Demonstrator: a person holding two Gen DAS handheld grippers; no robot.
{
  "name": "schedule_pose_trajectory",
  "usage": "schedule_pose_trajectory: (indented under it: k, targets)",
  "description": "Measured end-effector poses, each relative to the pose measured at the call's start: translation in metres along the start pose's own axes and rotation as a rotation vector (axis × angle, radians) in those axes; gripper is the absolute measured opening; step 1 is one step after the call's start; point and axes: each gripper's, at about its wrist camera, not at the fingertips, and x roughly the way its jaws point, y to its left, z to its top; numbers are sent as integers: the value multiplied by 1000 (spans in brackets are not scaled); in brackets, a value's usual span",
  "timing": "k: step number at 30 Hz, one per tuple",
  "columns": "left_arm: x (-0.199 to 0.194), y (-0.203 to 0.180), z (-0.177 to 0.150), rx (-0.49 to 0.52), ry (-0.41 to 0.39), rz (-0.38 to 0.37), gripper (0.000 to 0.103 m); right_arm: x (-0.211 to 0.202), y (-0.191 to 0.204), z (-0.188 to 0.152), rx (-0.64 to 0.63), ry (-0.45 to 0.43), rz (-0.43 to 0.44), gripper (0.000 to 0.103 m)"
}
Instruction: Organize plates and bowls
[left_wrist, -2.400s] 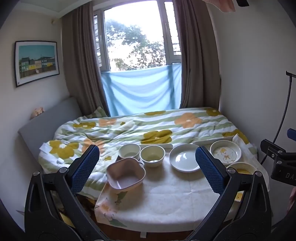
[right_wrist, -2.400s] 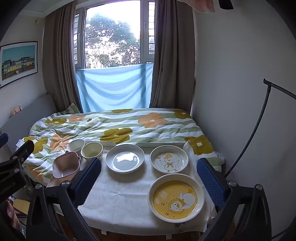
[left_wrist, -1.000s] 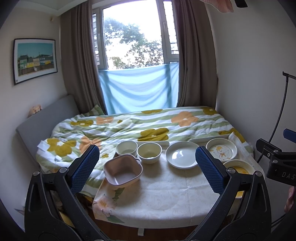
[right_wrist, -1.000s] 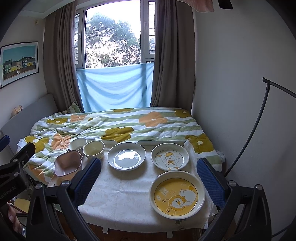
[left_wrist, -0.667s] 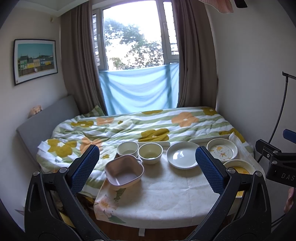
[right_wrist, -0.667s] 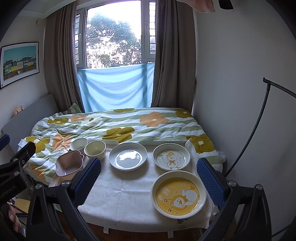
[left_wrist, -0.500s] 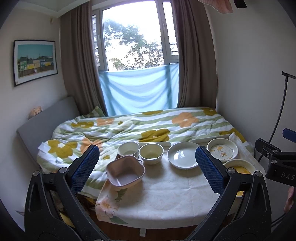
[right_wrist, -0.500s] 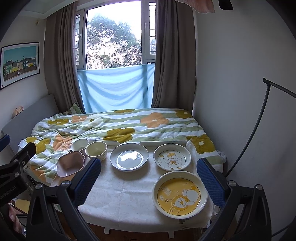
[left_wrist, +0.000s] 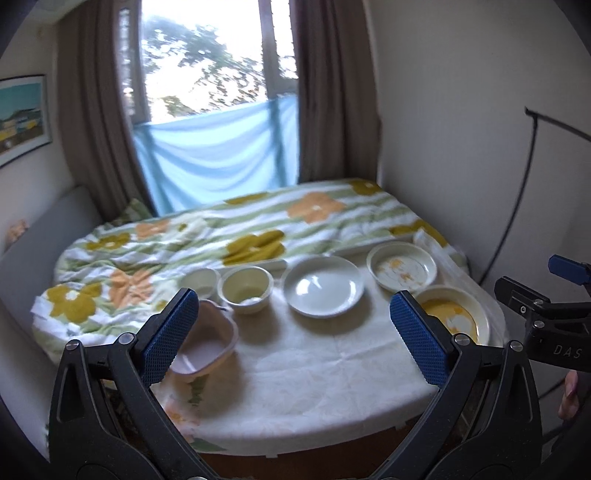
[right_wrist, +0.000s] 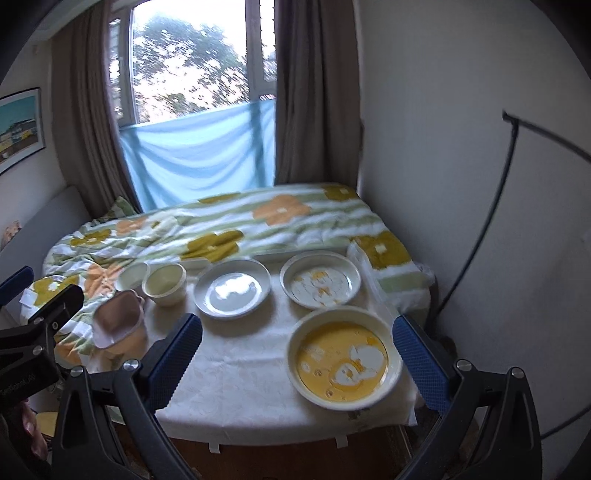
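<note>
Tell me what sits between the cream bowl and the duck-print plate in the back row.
The plain white plate sits between the cream bowl and the duck-print plate, clearest in the right wrist view.

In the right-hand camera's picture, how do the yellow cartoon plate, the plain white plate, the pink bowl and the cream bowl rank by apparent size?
Largest to smallest:
1. yellow cartoon plate, though it lies nearest the camera, which inflates it
2. plain white plate
3. pink bowl and cream bowl look too alike to rank.
</note>
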Motion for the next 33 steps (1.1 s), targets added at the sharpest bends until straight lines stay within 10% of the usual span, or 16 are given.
schedule_pose_trajectory:
  k: [17, 29, 33]
  targets:
    - [230, -106, -69, 200, 471, -365, 101, 143, -150, -85, 317, 339, 72, 93]
    - [323, -137, -107, 148, 700, -480, 22, 212, -192, -90, 338, 399, 171, 33]
    - [329, -141, -111, 147, 728, -476, 14, 221, -196, -90, 341, 411, 186, 21]
